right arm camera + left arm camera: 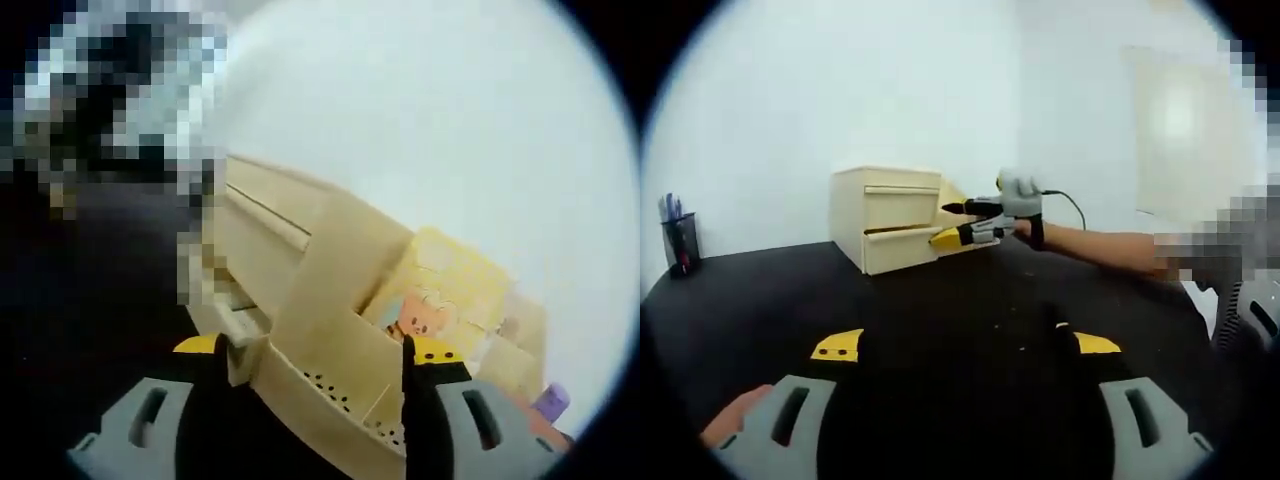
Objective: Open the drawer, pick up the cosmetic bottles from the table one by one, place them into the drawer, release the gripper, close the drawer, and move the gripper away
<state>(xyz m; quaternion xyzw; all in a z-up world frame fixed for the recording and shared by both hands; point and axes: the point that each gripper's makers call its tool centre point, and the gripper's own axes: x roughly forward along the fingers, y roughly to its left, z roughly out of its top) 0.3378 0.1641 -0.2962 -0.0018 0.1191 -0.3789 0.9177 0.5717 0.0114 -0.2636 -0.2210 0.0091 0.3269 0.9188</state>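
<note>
Cream drawer unit point(888, 218), black table point(940, 310), grey-and-yellow right tool point(962, 222), black pen cup point(680, 243).

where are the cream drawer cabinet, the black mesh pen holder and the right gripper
cream drawer cabinet point(885, 215): left gripper view, upper drawer front
black mesh pen holder point(681, 243): left gripper view, mesh wall
right gripper point(955, 224): left gripper view, between its fingertips

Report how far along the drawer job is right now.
Done: the lower drawer of the cream cabinet stands slightly open, and the right gripper view looks into it, with a yellow cartoon box and a purple-capped item inside. In hand: the right gripper is at the drawer front, its jaws astride the drawer's edge. Left: closing the drawer and withdrawing. The left gripper hangs open over the black table.
</note>
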